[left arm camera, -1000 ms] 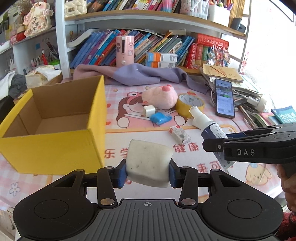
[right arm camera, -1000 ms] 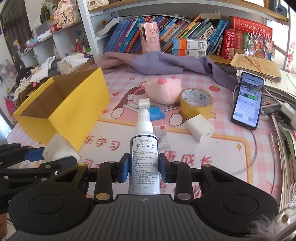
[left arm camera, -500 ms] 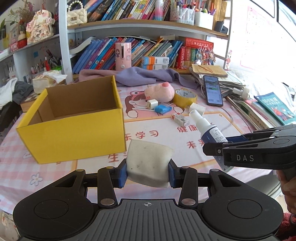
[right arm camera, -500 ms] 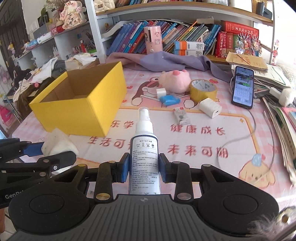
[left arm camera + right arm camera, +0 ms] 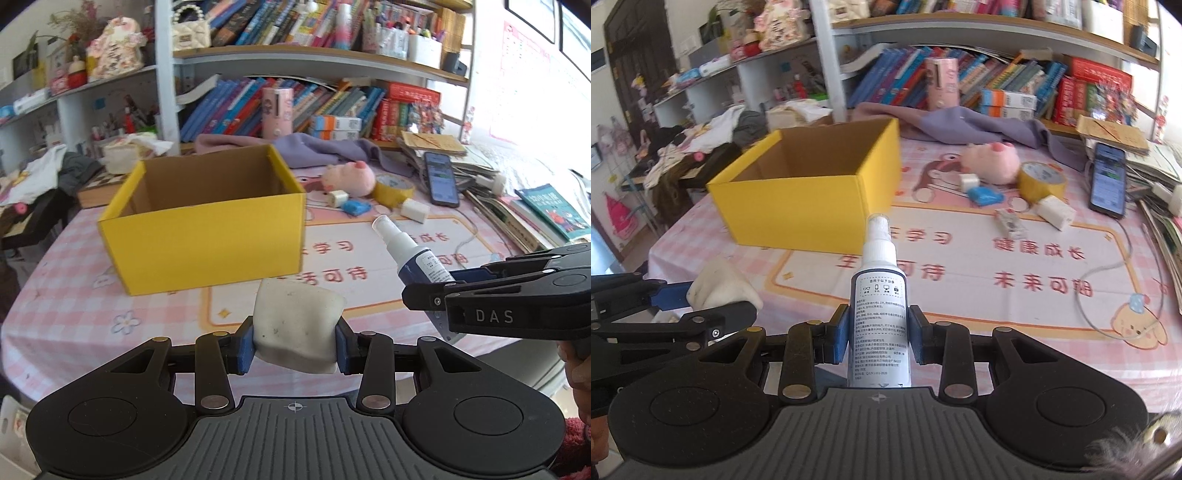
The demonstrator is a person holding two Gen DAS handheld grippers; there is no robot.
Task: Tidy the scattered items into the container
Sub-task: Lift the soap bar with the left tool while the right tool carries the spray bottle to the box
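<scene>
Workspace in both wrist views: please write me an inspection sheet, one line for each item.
Surface: table with pink checked cloth and printed mat.
Job's things: yellow box open; tape roll, pink plush, white block lie on the mat.
Clutter: phone, purple cloth.
Grippers: left gripper holds white sponge; right gripper holds spray bottle.
Cables: white cable on the mat.
Surroundings: bookshelves.
</scene>
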